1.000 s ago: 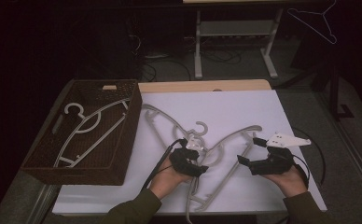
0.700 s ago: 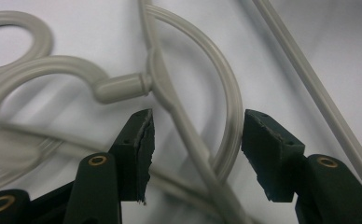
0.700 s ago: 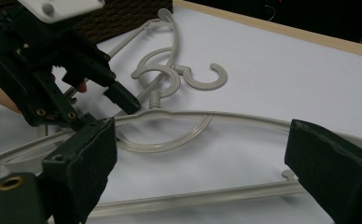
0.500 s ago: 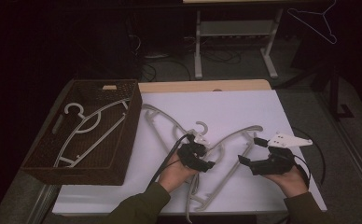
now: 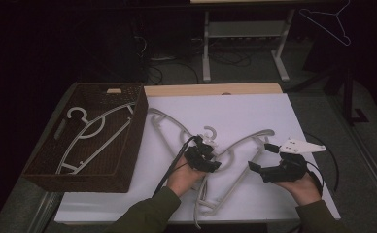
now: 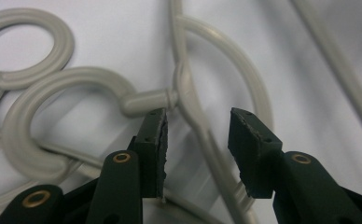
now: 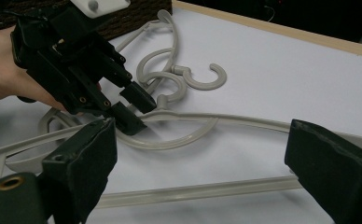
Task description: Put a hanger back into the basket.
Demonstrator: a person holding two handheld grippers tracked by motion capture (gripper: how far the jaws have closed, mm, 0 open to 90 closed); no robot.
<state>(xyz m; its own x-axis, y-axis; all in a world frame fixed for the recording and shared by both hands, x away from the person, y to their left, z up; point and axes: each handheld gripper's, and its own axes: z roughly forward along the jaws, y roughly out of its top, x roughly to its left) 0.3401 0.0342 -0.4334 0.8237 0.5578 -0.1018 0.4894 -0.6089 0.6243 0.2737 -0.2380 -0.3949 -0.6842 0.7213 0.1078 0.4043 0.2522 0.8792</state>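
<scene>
2 tools agape: left tool straddles hanger neck, hook leftward; right tool beside.

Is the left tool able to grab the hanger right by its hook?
Probably yes. The left tool is open, and the hanger neck lies between its jaws just below the hook, with nothing in the way.

table | white top | on it: wicker basket, grey hangers
</scene>
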